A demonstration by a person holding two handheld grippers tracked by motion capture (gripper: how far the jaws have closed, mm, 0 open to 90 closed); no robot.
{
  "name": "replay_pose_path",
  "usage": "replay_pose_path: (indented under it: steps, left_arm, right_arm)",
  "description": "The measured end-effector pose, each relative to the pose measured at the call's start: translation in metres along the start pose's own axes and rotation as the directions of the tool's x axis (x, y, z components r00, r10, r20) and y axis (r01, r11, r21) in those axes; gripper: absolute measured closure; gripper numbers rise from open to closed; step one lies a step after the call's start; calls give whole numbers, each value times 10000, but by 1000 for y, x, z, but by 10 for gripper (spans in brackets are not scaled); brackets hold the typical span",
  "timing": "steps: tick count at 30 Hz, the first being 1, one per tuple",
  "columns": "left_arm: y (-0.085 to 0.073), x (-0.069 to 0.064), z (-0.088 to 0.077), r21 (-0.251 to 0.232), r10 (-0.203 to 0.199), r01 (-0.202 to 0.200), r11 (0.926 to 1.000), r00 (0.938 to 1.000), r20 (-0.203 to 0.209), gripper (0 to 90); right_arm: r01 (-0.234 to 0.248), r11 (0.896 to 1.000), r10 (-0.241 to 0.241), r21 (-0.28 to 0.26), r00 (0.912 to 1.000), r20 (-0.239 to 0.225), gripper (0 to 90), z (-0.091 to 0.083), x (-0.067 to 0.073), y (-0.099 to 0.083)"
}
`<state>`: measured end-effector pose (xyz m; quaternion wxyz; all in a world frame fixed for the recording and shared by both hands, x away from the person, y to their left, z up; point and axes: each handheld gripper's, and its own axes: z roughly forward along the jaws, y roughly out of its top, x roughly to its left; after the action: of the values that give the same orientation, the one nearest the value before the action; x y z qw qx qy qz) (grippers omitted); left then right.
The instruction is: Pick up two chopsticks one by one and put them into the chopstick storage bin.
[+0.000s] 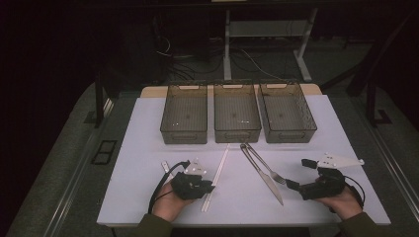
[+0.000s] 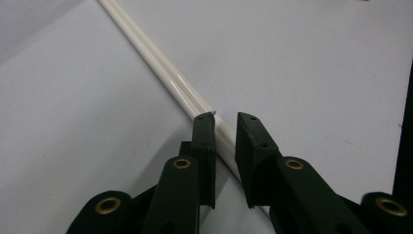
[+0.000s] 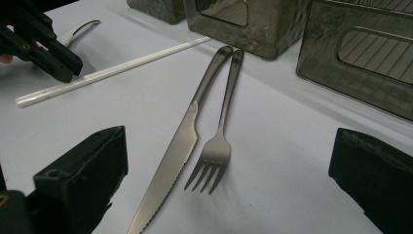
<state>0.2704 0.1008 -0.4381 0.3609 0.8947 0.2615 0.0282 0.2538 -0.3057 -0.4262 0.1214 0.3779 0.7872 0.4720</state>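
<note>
White chopsticks lie on the table in the high view. They are long and thin. One end points up toward the three dark bins, and the other end points down toward the person. The left claw sits at their lower end, held in the left hand. A knife and a fork lie side by side to the right. The right claw rests beside them in the right hand.

From the left gripper view, the chopsticks run from the top left down into the left claw. The two sticks lie side by side, touching. The jaws sit close on both sides of them and are clamped on the sticks.

From the right gripper view, the knife and fork lie between the wide-apart jaws of the right claw, which touch nothing. Their handles point away, toward the bins. The chopsticks lie far off, with the left claw on them.
</note>
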Motion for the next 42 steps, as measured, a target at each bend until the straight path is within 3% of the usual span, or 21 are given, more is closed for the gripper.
replay_pose_path:
  steps: [12, 30, 35, 42]
  left_arm:
    - [1, -1, 1, 178, 50, -48, 9998, 9999, -146, 780]
    - [-3, 6, -6, 470, -130, 172, 9987, 9961, -878, 785]
    - [-5, 9, -9, 525, -168, 232, 9983, 9926, -1203, 785]
    - [-7, 14, -14, 692, -213, 345, 9970, 9829, -1830, 785]
  right_arm:
    - [-5, 10000, 5, 0, 10000, -4, 10, 0, 0, 0]
    - [-20, 10000, 20, -53, 10000, 8, 10, -1, 0, 0]
    - [-23, 10000, 23, -65, 10000, 3, 10, -1, 0, 0]
    - [-26, 10000, 26, -65, 10000, 7, 10, -1, 0, 0]
